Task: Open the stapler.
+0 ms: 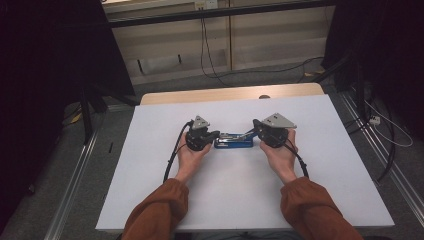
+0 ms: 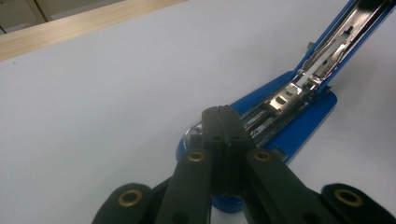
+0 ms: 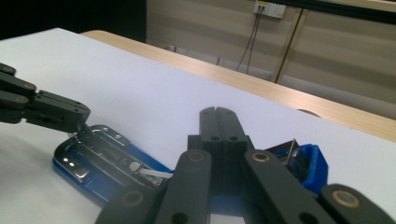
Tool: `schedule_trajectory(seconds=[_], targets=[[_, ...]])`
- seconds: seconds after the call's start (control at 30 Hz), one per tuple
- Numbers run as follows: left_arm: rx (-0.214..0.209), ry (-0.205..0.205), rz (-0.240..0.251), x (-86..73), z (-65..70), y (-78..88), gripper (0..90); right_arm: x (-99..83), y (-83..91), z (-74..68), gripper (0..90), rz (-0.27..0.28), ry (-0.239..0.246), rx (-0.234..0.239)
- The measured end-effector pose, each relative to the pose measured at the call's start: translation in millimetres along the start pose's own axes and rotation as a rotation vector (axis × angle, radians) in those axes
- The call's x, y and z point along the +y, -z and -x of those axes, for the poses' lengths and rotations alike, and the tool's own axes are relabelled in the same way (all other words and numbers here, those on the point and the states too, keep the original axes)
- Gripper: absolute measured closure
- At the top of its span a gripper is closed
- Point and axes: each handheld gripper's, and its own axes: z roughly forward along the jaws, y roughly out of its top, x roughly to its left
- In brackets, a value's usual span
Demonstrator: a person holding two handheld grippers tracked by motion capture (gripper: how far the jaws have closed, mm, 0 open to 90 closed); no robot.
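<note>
In the high view, a blue metal-and-plastic stapler [image 1: 233, 142] lies on the white tabletop [image 1: 165, 200] a little beyond the table's middle, directly between 2 hands. The left gripper [image 1: 216, 135] meets its left end and the right gripper [image 1: 256, 125] its right end; both hands in rust-orange sleeves wrap the gripper bodies, so the jaw tips are hard to make out here. The stapler itself is small and partly covered by the gripper heads. A strip of pale wooden table edge [image 1: 225, 93] shows beyond the white surface.

In the left gripper view, the left gripper [image 2: 223, 111] has its 2 black jaws pressed together with nothing between them, the tips resting over the rounded end of the stapler [image 2: 299, 119]. The stapler is swung open, its shiny steel staple channel running up to the top right, where it is cut off by the frame. The jaws cover the stapler's near end.

In the right gripper view, the right gripper [image 3: 218, 113] likewise has its jaws pressed flat together, empty, over the stapler [image 3: 100, 161]. Its blue cap peeks out at the right, blurred. The left gripper [image 3: 77, 119] touches the stapler's far end from the left, its body cut off.
</note>
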Motion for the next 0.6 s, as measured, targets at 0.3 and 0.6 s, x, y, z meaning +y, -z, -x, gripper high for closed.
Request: schedule_trajectory(seconds=[0.3, 0.6], targets=[[-0.001, 0.002, 0.001, -0.2, -0.1, 0.0, 90.0, -5.9, 4.5, 9.7, 90.0, -0.026, -0.001, 0.005], [0.000, -0.003, 0.005, -0.5, 0.2, -0.1, 90.0, -12.6, 10.2, 23.3, 90.0, -0.040, -0.014, 0.004]])
